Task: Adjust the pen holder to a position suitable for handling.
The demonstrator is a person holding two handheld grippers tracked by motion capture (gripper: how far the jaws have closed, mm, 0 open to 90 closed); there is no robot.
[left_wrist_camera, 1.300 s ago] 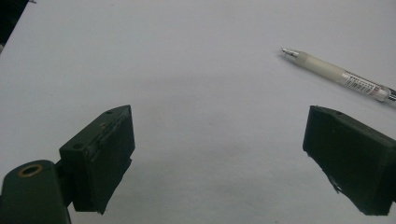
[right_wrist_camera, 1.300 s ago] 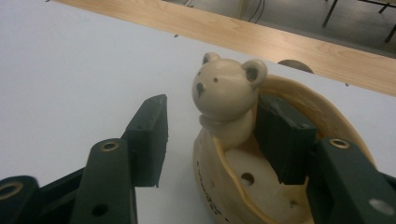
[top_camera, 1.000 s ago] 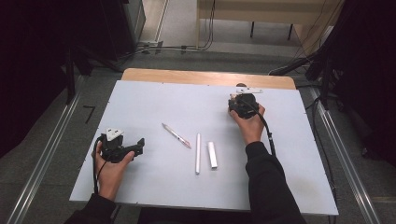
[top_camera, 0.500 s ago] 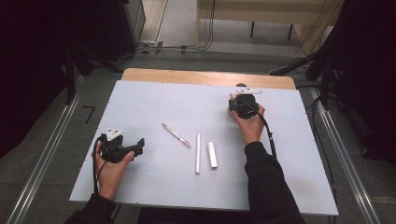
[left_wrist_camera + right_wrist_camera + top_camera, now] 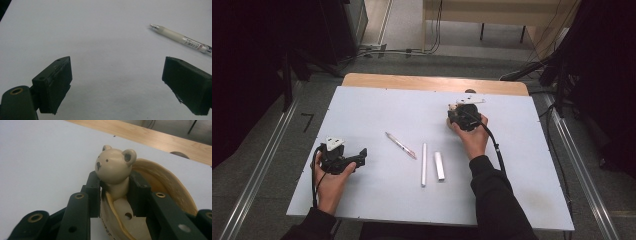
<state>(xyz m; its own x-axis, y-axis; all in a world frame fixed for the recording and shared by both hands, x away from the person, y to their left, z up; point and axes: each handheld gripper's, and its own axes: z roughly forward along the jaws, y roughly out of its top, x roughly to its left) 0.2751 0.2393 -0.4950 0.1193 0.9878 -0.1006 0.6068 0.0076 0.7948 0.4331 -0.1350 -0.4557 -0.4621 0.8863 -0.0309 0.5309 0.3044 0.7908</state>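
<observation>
Bear figurine (image 5: 115, 171) clamped at neck between right gripper (image 5: 115, 190) jaws — grip judged done, lift or placement left; figurine sits with its tan shell-shaped holder (image 5: 162, 185) at far right of white table (image 5: 377, 107). Left gripper (image 5: 116, 82) jaws wide apart, nothing between; pen (image 5: 180, 38) lies just beyond. Two white sticks (image 5: 432, 165) near table centre. Wooden strip (image 5: 432, 82) past far edge — grey floor, dark surroundings.

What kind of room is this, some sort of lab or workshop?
Probably a lab set up for recording. A person works at a plain white table with a cabled handheld right gripper, dark curtains hang at both sides, and cables run along the bare floor.
</observation>
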